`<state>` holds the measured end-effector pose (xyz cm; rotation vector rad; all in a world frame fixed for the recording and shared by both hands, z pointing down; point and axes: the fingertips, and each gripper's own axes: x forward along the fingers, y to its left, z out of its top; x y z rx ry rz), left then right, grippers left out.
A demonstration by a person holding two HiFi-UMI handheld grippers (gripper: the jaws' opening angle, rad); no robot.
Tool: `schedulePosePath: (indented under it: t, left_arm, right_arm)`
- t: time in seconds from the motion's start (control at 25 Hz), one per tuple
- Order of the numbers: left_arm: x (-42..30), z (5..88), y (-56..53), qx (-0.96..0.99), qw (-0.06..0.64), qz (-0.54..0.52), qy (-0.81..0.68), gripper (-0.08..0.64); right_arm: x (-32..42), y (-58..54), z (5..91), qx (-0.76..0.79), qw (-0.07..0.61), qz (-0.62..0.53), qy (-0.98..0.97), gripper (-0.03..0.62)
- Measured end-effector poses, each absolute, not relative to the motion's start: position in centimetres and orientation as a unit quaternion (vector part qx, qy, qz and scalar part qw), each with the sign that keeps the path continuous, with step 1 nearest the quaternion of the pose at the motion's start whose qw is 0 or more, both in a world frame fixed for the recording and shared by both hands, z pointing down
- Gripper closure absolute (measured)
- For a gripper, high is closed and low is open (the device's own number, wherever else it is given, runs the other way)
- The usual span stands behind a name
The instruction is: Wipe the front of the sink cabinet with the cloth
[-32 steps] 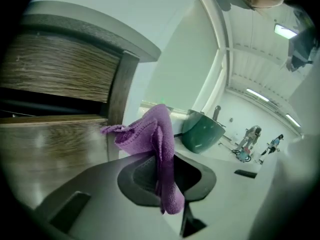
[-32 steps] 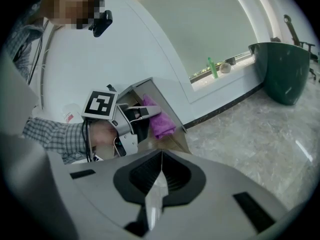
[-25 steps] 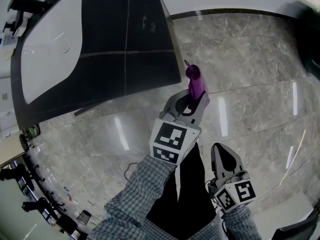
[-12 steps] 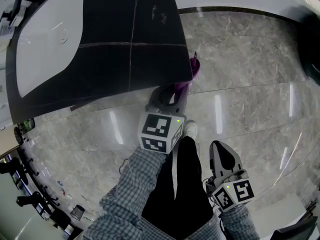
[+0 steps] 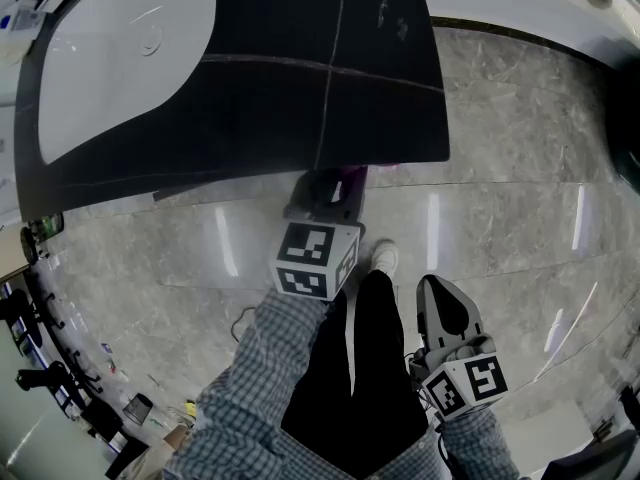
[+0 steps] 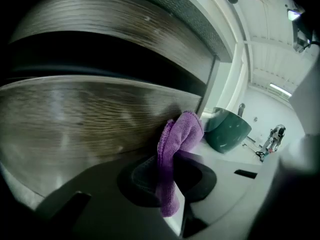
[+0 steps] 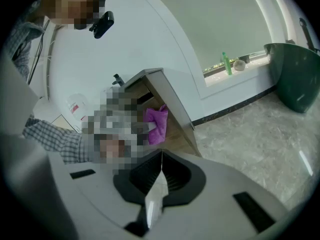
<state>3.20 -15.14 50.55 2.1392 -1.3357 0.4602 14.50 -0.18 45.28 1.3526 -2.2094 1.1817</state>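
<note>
Since a second ago, the left gripper (image 5: 335, 190) has gone forward, from out over the floor to right under the edge of the dark counter top (image 5: 330, 68). From the head view, most of the purple cloth (image 5: 352, 176) is now hidden under that edge, and only a small bit peeks out.

Close to the body, the right gripper (image 5: 438, 293) hangs low beside the black trouser leg (image 5: 365, 368). Its own view shows the right gripper (image 7: 160, 166) with both jaws pressed together and nothing between them. A checked sleeve (image 5: 265, 368) leads to the left gripper, and a white shoe (image 5: 383, 258) stands on the shiny grey floor (image 5: 500, 168) just beside it.

In the left gripper view, the jaws are squeezed tight on the cloth (image 6: 177, 149). A fold sticks up past the tips and a strip hangs down between them. The top of the cloth touches the wood front of the sink cabinet (image 6: 90, 114), close to its right corner. The right gripper view shows the same thing from the side: the cloth (image 7: 157, 121) sits against the cabinet front (image 7: 172, 116).

Further back, the white sink (image 5: 130, 58) lies in the counter top. A big green bin (image 7: 292, 74) stands on the floor well apart from the cabinet. A small green bottle (image 7: 225, 63) stands on a far ledge by the wall.
</note>
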Motion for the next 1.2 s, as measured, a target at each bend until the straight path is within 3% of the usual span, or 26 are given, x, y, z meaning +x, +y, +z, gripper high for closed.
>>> schedulePosePath:
  t: [1.2]
  left_arm:
    - [-17.2,53.5,-9.3,0.707,0.297,0.193,-0.613,0.506]
  right_arm:
    - [5.9,2.3,45.2,0.424,0.183,0.383,-0.8,0.574]
